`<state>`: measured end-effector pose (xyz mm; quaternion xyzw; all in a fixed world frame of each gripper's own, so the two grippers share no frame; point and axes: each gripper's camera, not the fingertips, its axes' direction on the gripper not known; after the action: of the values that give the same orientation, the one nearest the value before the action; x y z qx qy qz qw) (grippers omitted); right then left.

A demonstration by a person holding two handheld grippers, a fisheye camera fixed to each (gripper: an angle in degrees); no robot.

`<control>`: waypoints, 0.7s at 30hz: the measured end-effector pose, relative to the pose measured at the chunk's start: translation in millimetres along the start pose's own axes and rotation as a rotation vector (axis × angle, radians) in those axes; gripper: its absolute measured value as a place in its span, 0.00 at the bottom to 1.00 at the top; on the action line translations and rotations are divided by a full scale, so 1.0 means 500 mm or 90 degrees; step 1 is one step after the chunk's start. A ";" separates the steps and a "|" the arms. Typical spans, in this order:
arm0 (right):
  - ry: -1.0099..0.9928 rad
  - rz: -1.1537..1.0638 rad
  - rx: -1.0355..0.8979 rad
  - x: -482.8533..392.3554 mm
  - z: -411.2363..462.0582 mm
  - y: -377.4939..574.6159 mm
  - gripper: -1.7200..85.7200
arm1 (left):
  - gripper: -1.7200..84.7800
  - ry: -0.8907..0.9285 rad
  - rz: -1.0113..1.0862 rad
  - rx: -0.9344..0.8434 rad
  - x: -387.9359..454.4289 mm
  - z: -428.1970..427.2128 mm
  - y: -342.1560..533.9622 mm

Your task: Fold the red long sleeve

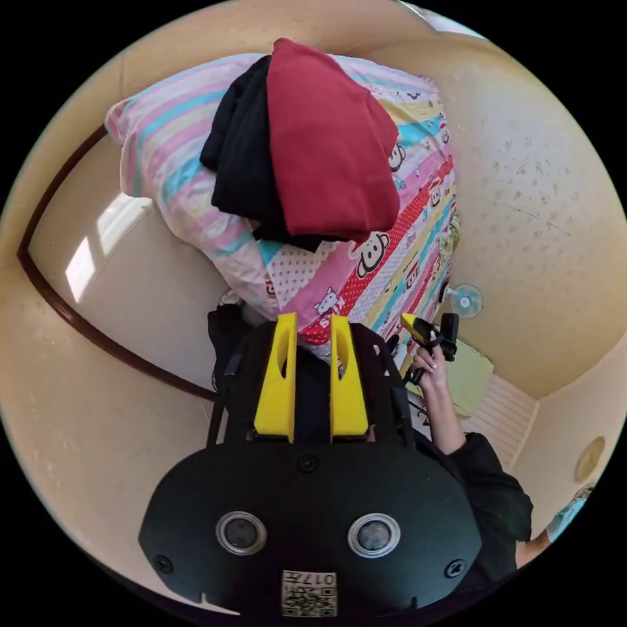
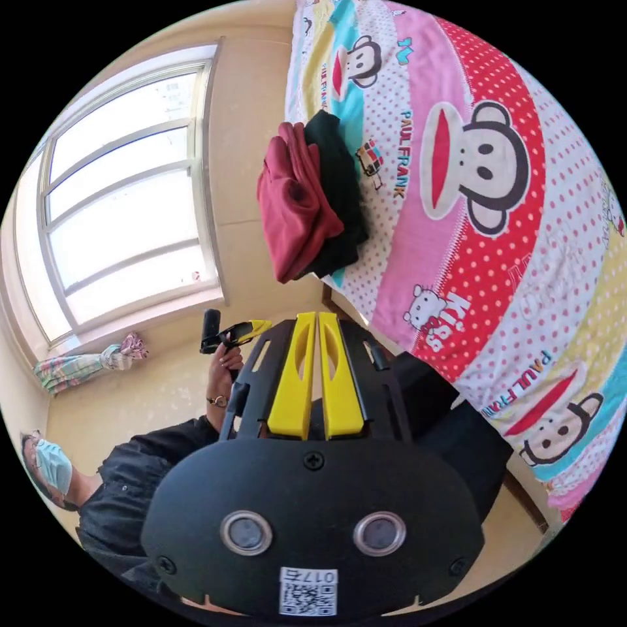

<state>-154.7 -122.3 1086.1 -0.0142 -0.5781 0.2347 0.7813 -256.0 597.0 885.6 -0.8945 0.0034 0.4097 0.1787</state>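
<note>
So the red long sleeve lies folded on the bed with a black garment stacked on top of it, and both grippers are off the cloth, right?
Not quite: the red long sleeve lies on top of the black garment, as the left gripper view shows. The rest holds: it is folded on the bed, and both the left gripper and the right gripper are off the cloth.

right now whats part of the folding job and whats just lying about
Job:
red long sleeve, folded on the bed
left gripper
right gripper

Lying about:
black garment under the red one
patterned bedcover
small fan
window
</note>
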 end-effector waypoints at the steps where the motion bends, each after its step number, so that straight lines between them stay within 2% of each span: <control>1: 0.031 0.011 -0.012 0.030 -0.033 0.046 0.04 | 0.11 0.006 -0.027 -0.020 -0.031 0.027 0.014; 4: 0.164 0.100 0.015 0.082 -0.137 0.175 0.03 | 0.10 0.015 -0.038 -0.047 -0.048 0.080 0.016; 9: 0.286 0.158 0.176 0.044 -0.287 0.344 0.03 | 0.09 -0.079 0.120 -0.088 0.118 0.144 -0.073; 15: 0.297 0.041 0.359 -0.111 -0.321 0.442 0.02 | 0.08 -0.248 0.379 -0.136 0.472 0.257 -0.102; 17: 0.327 0.014 0.445 -0.163 -0.327 0.503 0.02 | 0.04 -0.286 0.497 -0.151 0.597 0.319 -0.049; 21: 0.405 -0.001 0.568 -0.188 -0.356 0.634 0.02 | 0.01 -0.340 0.662 -0.213 0.720 0.451 0.073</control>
<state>-124.7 168.0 849.6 0.2486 -0.1579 0.4406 0.8480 -187.3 686.1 474.4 -0.6580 0.3306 0.6484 -0.1932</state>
